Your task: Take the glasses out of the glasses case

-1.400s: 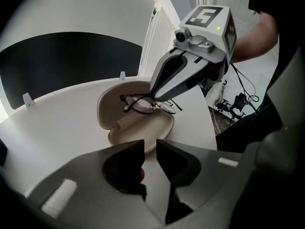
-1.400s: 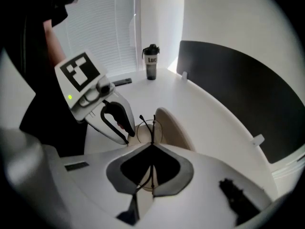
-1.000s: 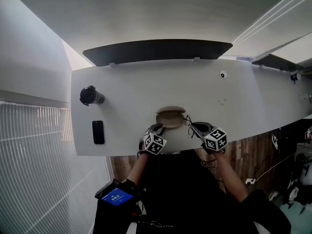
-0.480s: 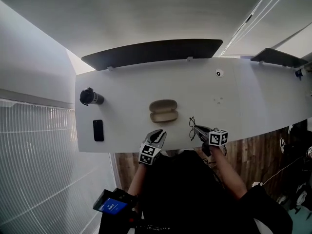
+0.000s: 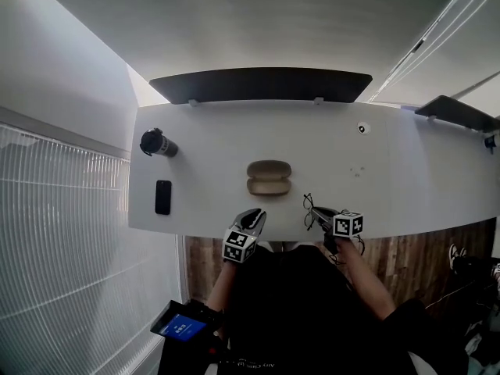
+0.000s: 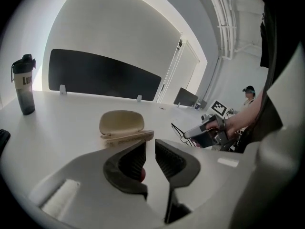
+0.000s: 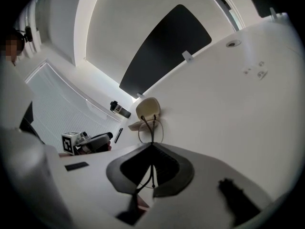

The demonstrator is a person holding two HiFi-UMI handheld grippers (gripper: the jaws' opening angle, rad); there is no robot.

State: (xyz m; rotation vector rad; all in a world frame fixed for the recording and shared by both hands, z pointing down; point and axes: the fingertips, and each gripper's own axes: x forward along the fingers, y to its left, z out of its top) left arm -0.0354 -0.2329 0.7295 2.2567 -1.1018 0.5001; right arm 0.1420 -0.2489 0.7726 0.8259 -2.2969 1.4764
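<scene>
Left of open glasses case (image 5: 269,177): bottle (image 5: 158,143), phone (image 5: 162,197).

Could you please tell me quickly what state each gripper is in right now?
Left gripper: jaws slightly apart, holding nothing.
Right gripper: jaws closed on the glasses.

the case (image 5: 269,177) is tan and shaped like an egg. it lies open near the middle of the table (image 5: 406,170), with its lid tipped up and back. its two halves are joined at the back.

the glasses (image 5: 308,206) have a thin dark wire frame and round lenses. they are out of the case, at the near edge of the table, toward its right side. they are held just above the table. the right gripper (image 5: 316,212) pinches a thin part of the frame.
</scene>
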